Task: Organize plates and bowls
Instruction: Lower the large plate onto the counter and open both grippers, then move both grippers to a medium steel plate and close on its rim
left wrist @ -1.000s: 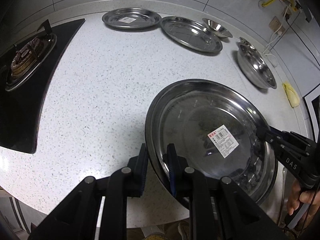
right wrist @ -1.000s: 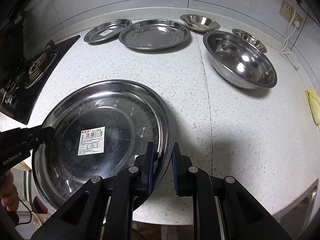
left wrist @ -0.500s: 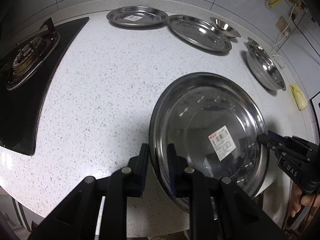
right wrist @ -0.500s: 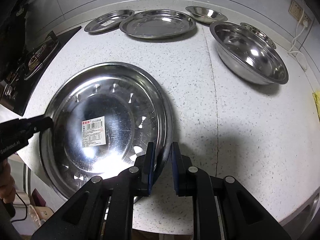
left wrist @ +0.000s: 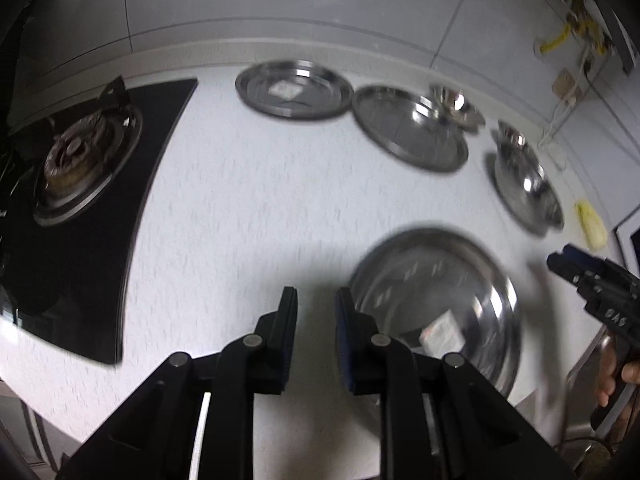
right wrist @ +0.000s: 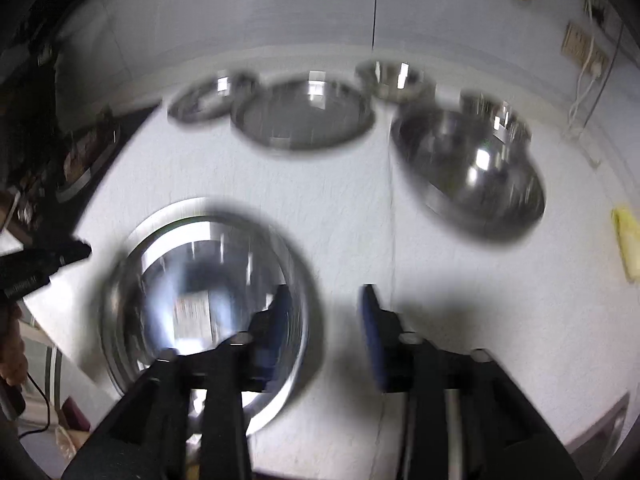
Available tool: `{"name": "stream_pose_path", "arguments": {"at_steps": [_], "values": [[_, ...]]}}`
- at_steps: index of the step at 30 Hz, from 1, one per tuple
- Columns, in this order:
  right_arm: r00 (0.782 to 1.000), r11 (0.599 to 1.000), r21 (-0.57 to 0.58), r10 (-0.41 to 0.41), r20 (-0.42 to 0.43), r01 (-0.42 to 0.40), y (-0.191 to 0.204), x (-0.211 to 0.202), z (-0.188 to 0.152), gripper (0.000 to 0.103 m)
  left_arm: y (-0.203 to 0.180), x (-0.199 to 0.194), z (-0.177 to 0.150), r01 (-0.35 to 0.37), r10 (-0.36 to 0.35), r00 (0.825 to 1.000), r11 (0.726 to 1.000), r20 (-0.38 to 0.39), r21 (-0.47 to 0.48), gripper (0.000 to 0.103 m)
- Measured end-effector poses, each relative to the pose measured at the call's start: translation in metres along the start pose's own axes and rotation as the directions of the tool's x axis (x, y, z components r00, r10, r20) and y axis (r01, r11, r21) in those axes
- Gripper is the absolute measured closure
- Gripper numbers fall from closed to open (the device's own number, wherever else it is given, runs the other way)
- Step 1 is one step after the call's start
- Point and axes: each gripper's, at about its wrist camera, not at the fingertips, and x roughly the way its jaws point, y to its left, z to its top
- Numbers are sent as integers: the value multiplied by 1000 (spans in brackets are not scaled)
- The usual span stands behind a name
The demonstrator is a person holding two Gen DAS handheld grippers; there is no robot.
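A large steel plate with a label (left wrist: 440,304) (right wrist: 200,288) lies flat on the white counter near its front edge. My left gripper (left wrist: 316,316) is open and empty, just left of the plate's rim. My right gripper (right wrist: 326,320) is open and empty, its left finger over the plate's right rim. Along the back stand two steel plates (left wrist: 294,88) (left wrist: 412,126), a small bowl (left wrist: 456,104) and a large bowl (right wrist: 468,172) with a smaller bowl (right wrist: 496,112) behind it. Both views are motion-blurred.
A black gas hob (left wrist: 80,168) takes up the counter's left side. A yellow cloth (right wrist: 628,236) lies at the right. Wall sockets with cables (right wrist: 580,48) are at the back right. The counter's front edge runs just below the large plate.
Both grippers let go of the large plate's rim and opened. The plate now rests on the counter. Both grippers have pulled back and up from it.
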Motion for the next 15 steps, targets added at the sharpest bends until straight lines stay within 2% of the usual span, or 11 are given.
{"name": "stream_pose_path", "arguments": {"at_steps": [1, 2, 3, 5, 7, 10, 15], "values": [[999, 1000, 10, 5, 32, -6, -4, -5, 14, 34, -1, 2, 12, 21, -21, 1000, 1000, -6, -5, 78], [997, 999, 20, 25, 74, -27, -7, -9, 33, 19, -2, 8, 26, 46, -47, 999, 999, -21, -16, 70], [994, 999, 23, 40, 99, -42, -8, -9, 47, 15, -3, 14, 38, 61, -63, 998, 997, -30, -38, 57], [992, 998, 18, 59, 114, -61, -7, -1, 81, 7, -5, 27, 60, 74, -77, 996, 995, -39, -67, 55], [991, 993, 17, 114, 75, -116, -8, 19, 110, 4, -9, 46, 83, 85, -90, 995, 992, -53, -91, 55], [986, 985, 47, 167, -23, -166, -12, 60, 149, 4, -7, 78, 114, 105, -122, 988, 980, -90, -172, 55], [976, 973, 153, 189, -108, -171, -29, 111, 183, 4, -8, 121, 151, 115, -150, 980, 962, -127, -249, 55]]}}
